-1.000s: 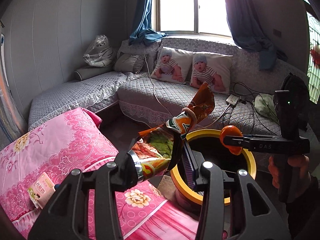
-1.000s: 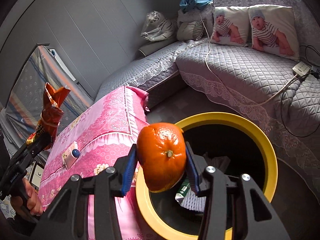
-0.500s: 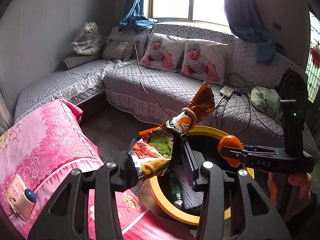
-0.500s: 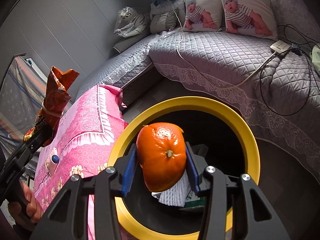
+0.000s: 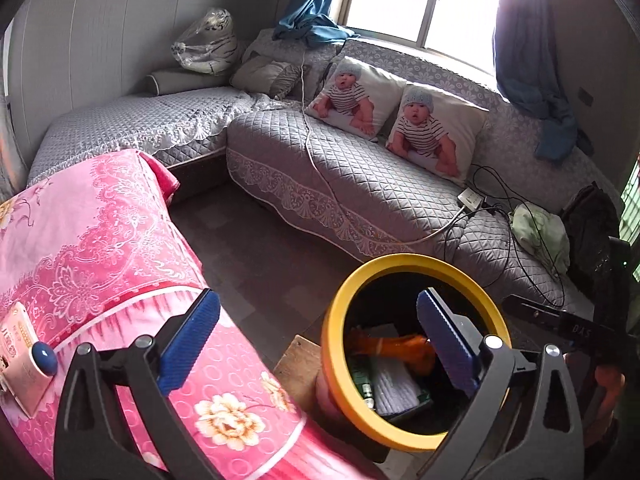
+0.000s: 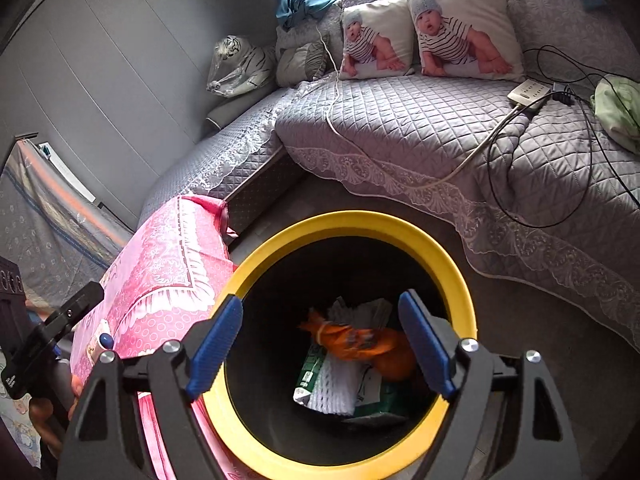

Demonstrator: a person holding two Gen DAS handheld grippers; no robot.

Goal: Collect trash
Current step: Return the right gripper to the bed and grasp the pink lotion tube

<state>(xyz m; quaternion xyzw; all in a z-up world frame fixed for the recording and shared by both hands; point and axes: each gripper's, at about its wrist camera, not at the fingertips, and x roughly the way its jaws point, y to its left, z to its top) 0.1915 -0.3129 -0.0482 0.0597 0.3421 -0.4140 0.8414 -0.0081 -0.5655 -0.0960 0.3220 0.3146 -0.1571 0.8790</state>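
Wrapper (image 6: 352, 338) below open right claw (image 6: 320, 340)

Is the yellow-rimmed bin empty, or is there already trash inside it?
Not empty. The bin holds an orange snack wrapper, an orange peel and white and green packaging.

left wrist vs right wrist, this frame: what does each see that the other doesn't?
Left wrist only: the window, the right gripper's dark body at the right edge, and the wooden board beside the bin.

Right wrist only: the draped rack at the far left, and a clear look down onto the white foam net and green packet.

Both: the yellow-rimmed bin, the orange snack bag lying inside it, the pink cloth, the two baby-print cushions, and open, empty jaws.
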